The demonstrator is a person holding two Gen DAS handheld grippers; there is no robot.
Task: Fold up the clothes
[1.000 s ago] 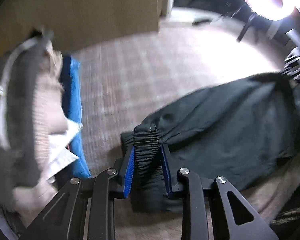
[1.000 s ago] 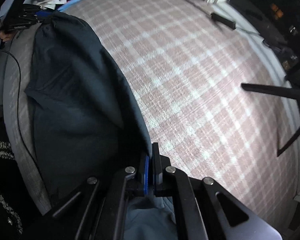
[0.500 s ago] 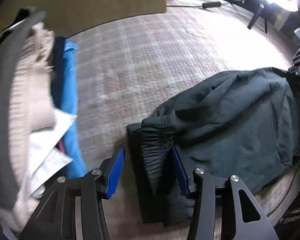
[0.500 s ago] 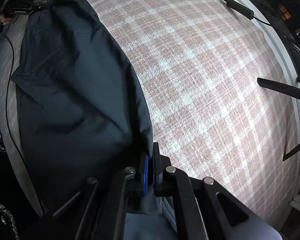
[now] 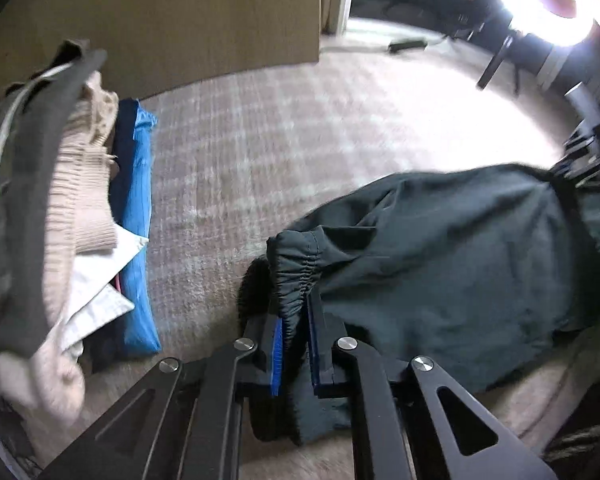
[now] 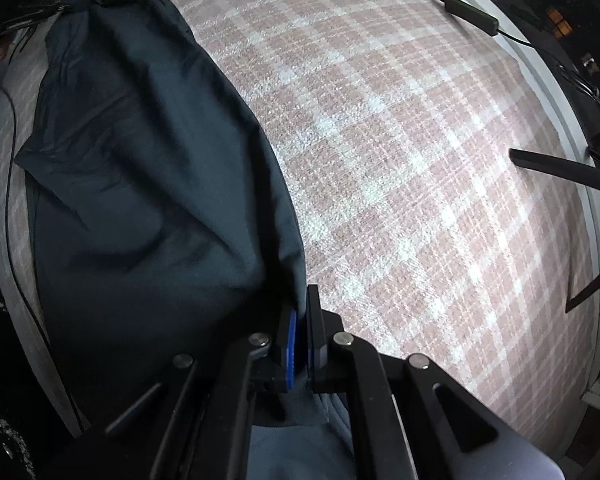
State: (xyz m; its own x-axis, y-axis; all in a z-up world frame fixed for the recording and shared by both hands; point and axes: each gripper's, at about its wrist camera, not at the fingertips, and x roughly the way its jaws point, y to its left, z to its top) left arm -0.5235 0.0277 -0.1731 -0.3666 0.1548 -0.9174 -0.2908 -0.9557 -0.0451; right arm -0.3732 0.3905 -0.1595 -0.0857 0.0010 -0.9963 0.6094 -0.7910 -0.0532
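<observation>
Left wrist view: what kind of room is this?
Likely a home room, perhaps a bedroom: a plaid woven rug on the floor, a pile of clothes at the left, and a ring light on a stand.

Left wrist view sat just behind left tongs (image 5: 296, 340), looked steeply down and forward across pink-and-white checked bed cover (image 5: 260, 152) toward tan wooden panel (image 5: 160, 20), very near. Right wrist view sat behind right tongs (image 6: 300, 336), faced straight down, close. Both views shared dark teal-black fabric garment (image 5: 460, 264) (image 6: 148, 184) and checked bed cover (image 6: 400, 140); each glimpsed other tongs at frame edge.
</observation>
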